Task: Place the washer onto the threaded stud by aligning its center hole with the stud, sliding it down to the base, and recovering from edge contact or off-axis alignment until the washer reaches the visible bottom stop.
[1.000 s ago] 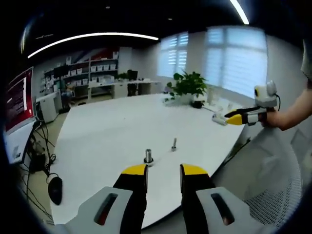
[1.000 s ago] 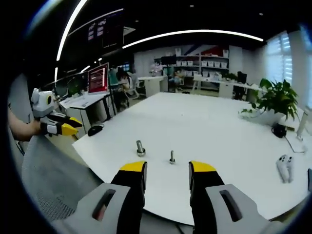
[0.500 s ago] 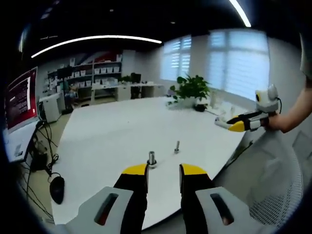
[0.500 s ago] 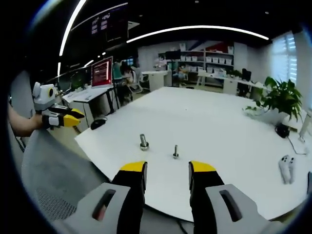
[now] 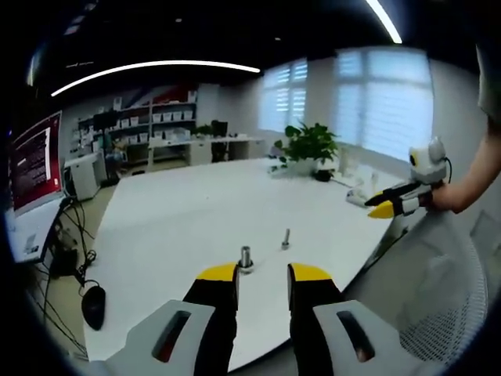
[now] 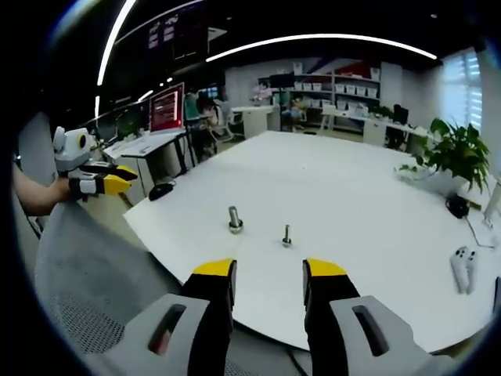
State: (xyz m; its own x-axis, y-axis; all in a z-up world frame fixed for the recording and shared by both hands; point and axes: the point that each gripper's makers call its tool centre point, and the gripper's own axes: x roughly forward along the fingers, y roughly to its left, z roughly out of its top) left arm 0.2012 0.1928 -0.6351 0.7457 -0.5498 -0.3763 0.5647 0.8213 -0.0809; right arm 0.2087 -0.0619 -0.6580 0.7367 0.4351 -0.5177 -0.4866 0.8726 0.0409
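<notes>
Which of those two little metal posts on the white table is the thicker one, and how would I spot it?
Look at the big white table, near the edge closest to the grippers. Two metal posts stand there, apart. The thicker stud is taller, on a wider base; the other, the thin bolt, is slimmer.

Two upright metal studs: larger stud [image 6: 235, 219], smaller stud [image 6: 286, 235] near it.

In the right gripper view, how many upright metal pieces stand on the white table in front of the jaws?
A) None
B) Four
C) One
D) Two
D: a thicker stud stands to the left and a thinner bolt to its right, apart from each other on the white table.
</notes>
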